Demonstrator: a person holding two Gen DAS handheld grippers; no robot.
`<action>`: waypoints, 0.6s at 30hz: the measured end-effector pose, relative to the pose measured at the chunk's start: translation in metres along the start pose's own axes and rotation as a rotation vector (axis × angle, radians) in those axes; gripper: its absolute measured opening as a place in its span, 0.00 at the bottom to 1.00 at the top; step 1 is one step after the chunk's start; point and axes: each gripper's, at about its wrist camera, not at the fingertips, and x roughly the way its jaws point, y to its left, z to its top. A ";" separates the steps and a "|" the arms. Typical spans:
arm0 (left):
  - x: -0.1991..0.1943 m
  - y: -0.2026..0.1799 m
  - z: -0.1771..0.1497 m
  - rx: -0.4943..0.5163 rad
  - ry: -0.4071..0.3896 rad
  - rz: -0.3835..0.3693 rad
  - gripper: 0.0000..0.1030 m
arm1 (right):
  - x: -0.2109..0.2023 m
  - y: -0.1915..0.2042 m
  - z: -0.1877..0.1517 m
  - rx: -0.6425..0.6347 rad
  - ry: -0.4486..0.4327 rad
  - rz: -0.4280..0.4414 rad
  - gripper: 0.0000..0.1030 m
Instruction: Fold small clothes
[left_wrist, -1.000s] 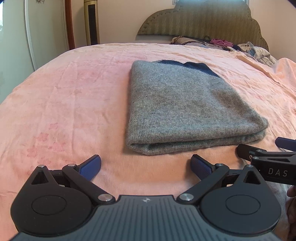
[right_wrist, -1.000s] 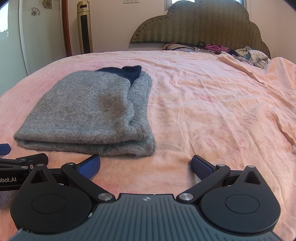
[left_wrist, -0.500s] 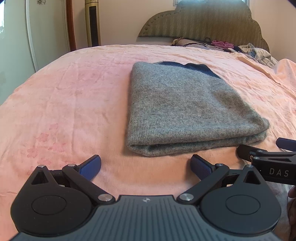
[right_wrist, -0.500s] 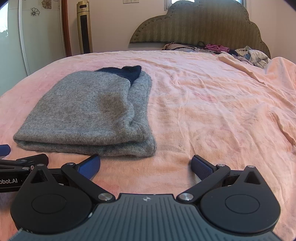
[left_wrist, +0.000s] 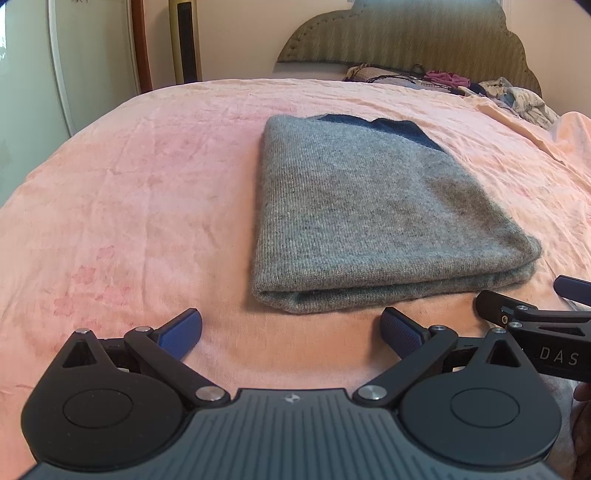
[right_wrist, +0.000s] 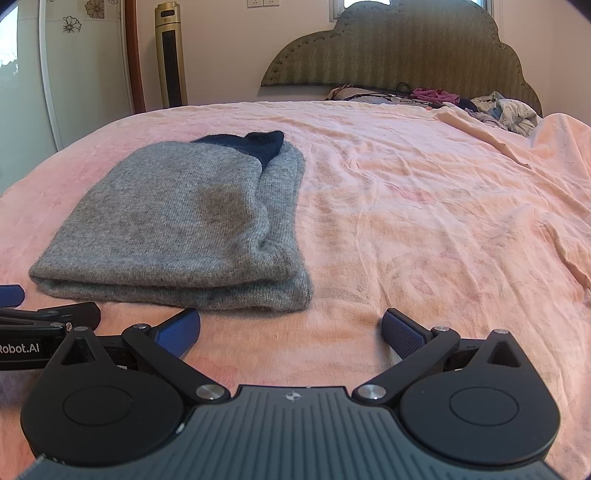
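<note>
Lying folded on the bedsheet (left_wrist: 147, 206), grey sweater (left_wrist: 369, 206); both grippers' jaws apart, empty.

Bright, soft daylight from the left; faint shadows, no glare. Sharp throughout (heavy fisheye bending and dark vignetting at the corners).

Each hand-held gripper (left_wrist: 291, 326) (right_wrist: 291, 326) is matte black — round pivot discs, silver screws, blue ribbed pads (left_wrist: 400, 332), ridged grey body, white lettering.
</note>
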 end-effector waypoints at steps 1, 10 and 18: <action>0.000 0.000 -0.001 0.002 -0.006 0.000 1.00 | 0.000 0.000 0.000 0.000 0.000 0.000 1.00; 0.001 0.001 -0.005 0.003 -0.030 -0.002 1.00 | 0.000 -0.001 0.000 0.000 -0.001 0.004 1.00; 0.000 0.001 -0.006 0.004 -0.031 -0.005 1.00 | 0.000 -0.001 0.000 0.000 -0.001 0.004 1.00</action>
